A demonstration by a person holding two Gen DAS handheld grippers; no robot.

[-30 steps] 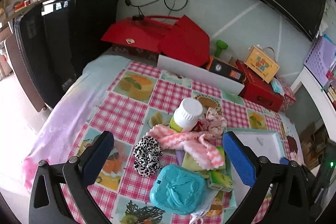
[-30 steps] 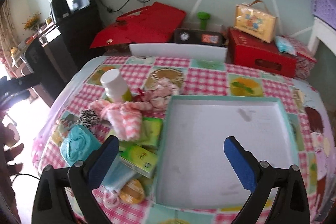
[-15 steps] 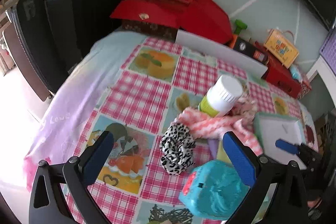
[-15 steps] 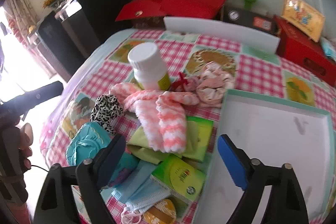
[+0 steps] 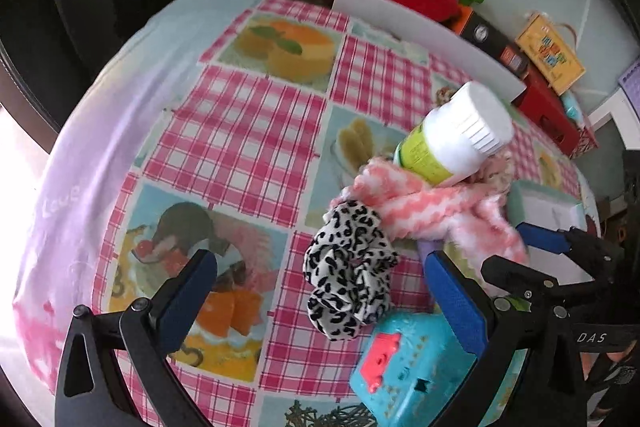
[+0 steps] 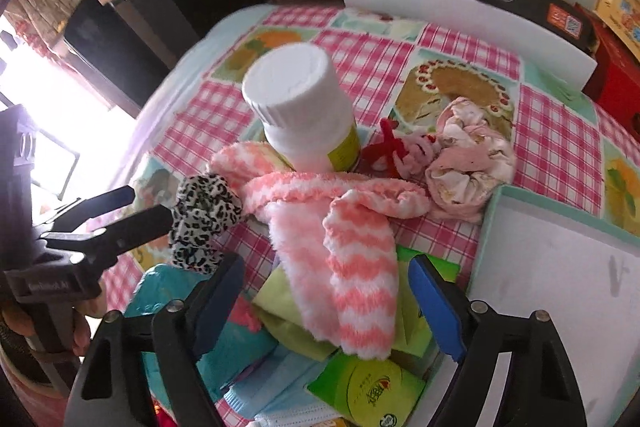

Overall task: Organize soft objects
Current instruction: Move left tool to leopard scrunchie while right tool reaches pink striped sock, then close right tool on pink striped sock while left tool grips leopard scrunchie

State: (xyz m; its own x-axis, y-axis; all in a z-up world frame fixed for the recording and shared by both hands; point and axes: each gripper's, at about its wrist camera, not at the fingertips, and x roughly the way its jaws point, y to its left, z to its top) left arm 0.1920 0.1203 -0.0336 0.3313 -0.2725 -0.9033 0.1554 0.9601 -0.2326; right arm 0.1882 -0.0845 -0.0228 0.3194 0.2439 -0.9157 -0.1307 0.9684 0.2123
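Now both grippers, left [image 5: 320, 291] and right [image 6: 326, 303], have spread fingers holding nothing. The sock [image 6: 340, 247] lies between the right fingers; pinch its loose end, avoiding the bottle [image 6: 304, 115].

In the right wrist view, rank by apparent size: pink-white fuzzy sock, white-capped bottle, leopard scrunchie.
1. Pink-white fuzzy sock, largest.
2. White-capped bottle.
3. Leopard scrunchie, smallest, partly hidden.
Nearness makes sock versus bottle less certain.
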